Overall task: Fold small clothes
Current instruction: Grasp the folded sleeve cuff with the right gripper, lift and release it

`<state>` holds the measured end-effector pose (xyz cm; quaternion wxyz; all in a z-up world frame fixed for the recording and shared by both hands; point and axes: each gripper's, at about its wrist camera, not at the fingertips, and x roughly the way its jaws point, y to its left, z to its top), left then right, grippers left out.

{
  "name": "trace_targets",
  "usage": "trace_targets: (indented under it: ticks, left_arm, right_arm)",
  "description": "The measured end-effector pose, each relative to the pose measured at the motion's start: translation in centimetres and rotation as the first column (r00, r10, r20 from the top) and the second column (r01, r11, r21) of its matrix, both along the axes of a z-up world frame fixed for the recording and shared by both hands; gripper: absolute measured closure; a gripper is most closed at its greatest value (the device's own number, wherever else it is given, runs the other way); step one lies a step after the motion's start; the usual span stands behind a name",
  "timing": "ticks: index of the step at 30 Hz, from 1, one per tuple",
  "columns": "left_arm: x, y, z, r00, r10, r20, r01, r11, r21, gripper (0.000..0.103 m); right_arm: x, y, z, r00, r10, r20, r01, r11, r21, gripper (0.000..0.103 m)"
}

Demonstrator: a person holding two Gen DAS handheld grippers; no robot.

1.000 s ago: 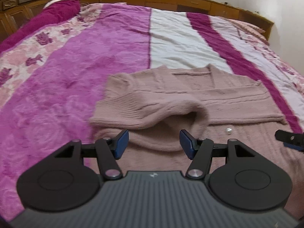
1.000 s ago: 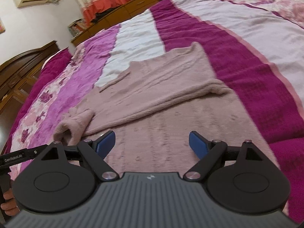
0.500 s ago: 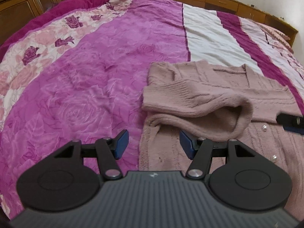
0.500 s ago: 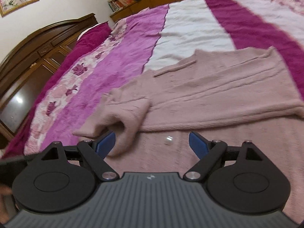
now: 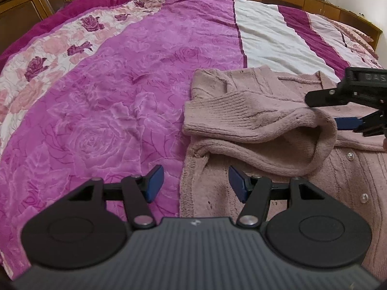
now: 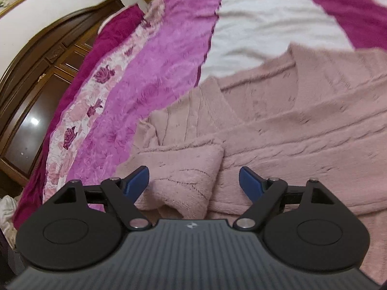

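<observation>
Left gripper (image 5: 195, 182): jaws spread, empty, straddling the cardigan's (image 5: 266, 130) left hem on the bed (image 5: 116, 101). Right gripper (image 6: 193, 183): jaws spread, folded sleeve (image 6: 183, 169) between them, unpinched.

Left wrist: low, facing up the bed (image 5: 135, 101).
Right wrist: close over the sweater (image 6: 302, 133).
Shared: folded sleeve (image 5: 254, 120).

Dusty-pink knit cardigan (image 5: 254, 111) (pearl btns), magenta rose-print bedspread (image 5: 108, 120) w/ white stripe
</observation>
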<state>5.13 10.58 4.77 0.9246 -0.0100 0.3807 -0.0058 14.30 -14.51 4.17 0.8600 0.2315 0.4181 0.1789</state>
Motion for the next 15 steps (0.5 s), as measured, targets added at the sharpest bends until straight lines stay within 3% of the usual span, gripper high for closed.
trace_targets:
  ticks: [2,5,7,10,12,15]
  left_arm:
    - [0.3,0.1,-0.2,1.0,0.004,-0.003,-0.004,1.0,0.0,0.042]
    - [0.9,0.2,-0.6,1.0,0.012,-0.003,-0.012,1.0,-0.006,0.042]
    - [1.5,0.2,-0.8,1.0,0.018,0.002,-0.018,1.0,-0.001,0.042]
    - [2.3,0.1,-1.2,0.999,0.052,0.007,-0.053,0.998,0.035,0.042]
    - [2.5,0.3,-1.4,0.997,0.075,0.013,-0.075,0.996,0.042,0.042]
    - [2.7,0.8,-1.7,0.995,0.1,0.02,-0.1,0.995,0.025,0.039]
  right_arm:
    - [0.6,0.5,-0.6,0.999,0.024,-0.034,-0.024,1.0,0.011,0.031]
    - [1.1,1.5,-1.0,0.997,0.049,-0.051,-0.049,0.999,0.007,0.057]
    - [1.3,2.0,-0.7,0.997,0.067,-0.036,-0.067,0.998,-0.012,0.083]
    - [1.8,2.5,0.6,0.996,0.094,0.004,-0.094,0.995,-0.029,0.091]
    - [1.5,3.0,2.7,0.989,0.122,0.088,-0.116,0.991,-0.067,0.091]
    - [0.1,3.7,6.0,0.952,0.164,0.259,-0.124,0.979,-0.165,0.091]
